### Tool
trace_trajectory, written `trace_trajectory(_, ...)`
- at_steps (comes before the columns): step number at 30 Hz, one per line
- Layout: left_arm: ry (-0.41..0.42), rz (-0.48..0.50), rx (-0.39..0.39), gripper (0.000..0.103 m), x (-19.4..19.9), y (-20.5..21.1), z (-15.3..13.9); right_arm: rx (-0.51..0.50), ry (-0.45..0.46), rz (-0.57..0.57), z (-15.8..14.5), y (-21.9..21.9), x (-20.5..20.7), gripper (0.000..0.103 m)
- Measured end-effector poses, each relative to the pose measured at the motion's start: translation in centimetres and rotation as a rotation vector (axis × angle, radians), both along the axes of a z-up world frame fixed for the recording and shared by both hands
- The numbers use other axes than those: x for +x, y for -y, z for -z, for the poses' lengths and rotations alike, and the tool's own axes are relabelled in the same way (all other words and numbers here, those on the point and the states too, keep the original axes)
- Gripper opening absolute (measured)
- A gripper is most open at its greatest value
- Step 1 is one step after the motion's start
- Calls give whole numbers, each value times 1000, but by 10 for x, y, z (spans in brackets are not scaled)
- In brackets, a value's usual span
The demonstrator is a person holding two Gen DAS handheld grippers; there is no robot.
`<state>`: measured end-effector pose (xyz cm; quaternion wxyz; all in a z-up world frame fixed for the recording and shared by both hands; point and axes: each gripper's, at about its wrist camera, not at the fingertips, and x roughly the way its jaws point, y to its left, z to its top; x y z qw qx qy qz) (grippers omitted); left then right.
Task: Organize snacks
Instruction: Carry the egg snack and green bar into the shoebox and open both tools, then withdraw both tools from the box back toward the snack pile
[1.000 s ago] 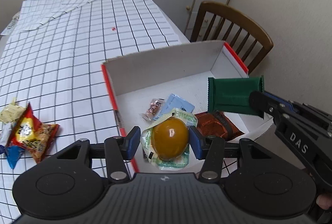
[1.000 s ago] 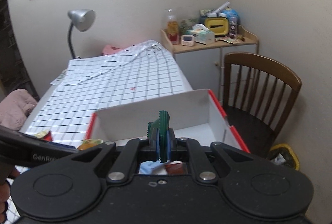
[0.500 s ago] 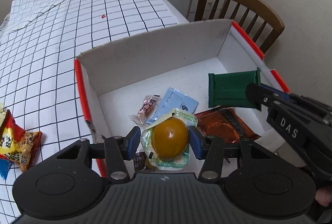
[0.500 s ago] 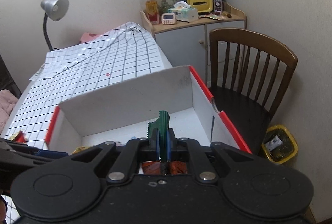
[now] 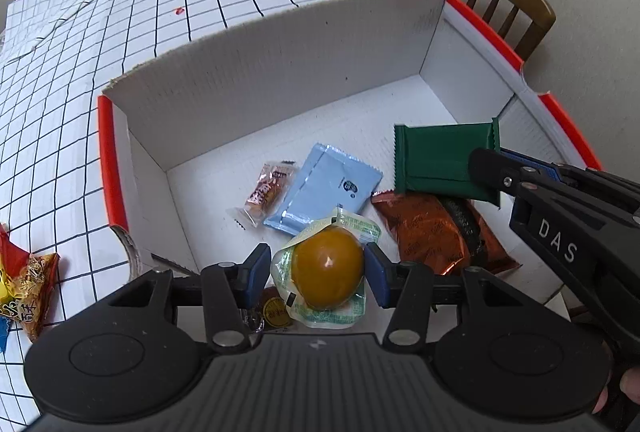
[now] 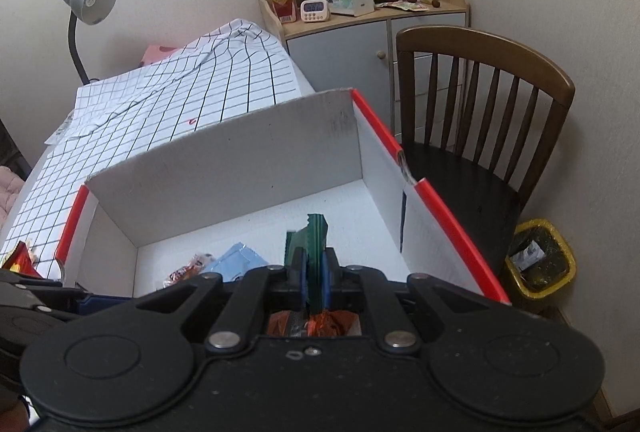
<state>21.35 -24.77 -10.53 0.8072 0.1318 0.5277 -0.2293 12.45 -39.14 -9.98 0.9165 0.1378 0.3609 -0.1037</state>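
The left gripper point(image 5: 318, 274) is closest to us, and its two blue pads squeeze a round orange jelly cup point(image 5: 327, 276) in a clear wrapper with green print. It holds the cup just over the near part of a white box point(image 5: 280, 72) with red edges. A small dark snack point(image 5: 274, 312) peeks out under the cup, but it is too hidden to tell what it is. To the right, the right gripper point(image 5: 486, 168) is shut tight on one end of a flat green packet point(image 5: 436, 160). The packet sticks out to the left over the box floor. In the right wrist view the same green packet point(image 6: 314, 256) stands on its edge between the pads of the right gripper point(image 6: 314, 272). On the box floor, under the green packet, lies a shiny brown-orange bag point(image 5: 432, 232). Left of it lies a light blue packet point(image 5: 326, 190), and beside that a small pink candy point(image 5: 268, 190) in a clear wrapper. On the near left, outside the box, a red and yellow snack bag point(image 5: 24, 292) lies on the white cloth with black squares point(image 5: 60, 92) that covers the table. Farther off to the right stands a brown wooden chair point(image 6: 480, 120). A yellow bin point(image 6: 540, 260) sits on the floor beside it. Farthest away are a grey cabinet point(image 6: 348, 52) with small things on top and a silver lamp point(image 6: 90, 0) by the wall.
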Motion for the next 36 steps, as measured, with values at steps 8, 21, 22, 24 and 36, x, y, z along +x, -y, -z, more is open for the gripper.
trace_trajectory(8, -14, -10, 0, 51, 1, -2, 4, 19, -32, 3, 5, 3, -2, 18)
trace_trajectory(21, 17, -18, -83, 54, -7, -19, -21, 21, -1, -9, -10, -3, -17, 32)
trace_trajectory(22, 21, -20, -90, 54, -8, -21, -24, 20, 5, -12, -13, -4, -18, 33)
trace_trajectory(24, 31, -21, -106, 54, -10, -27, -30, 20, 15, -13, -18, -6, -22, 35)
trace_trajectory(36, 111, -55, -177, 55, -26, -68, -72, 0, 100, -85, -55, -34, -43, 53)
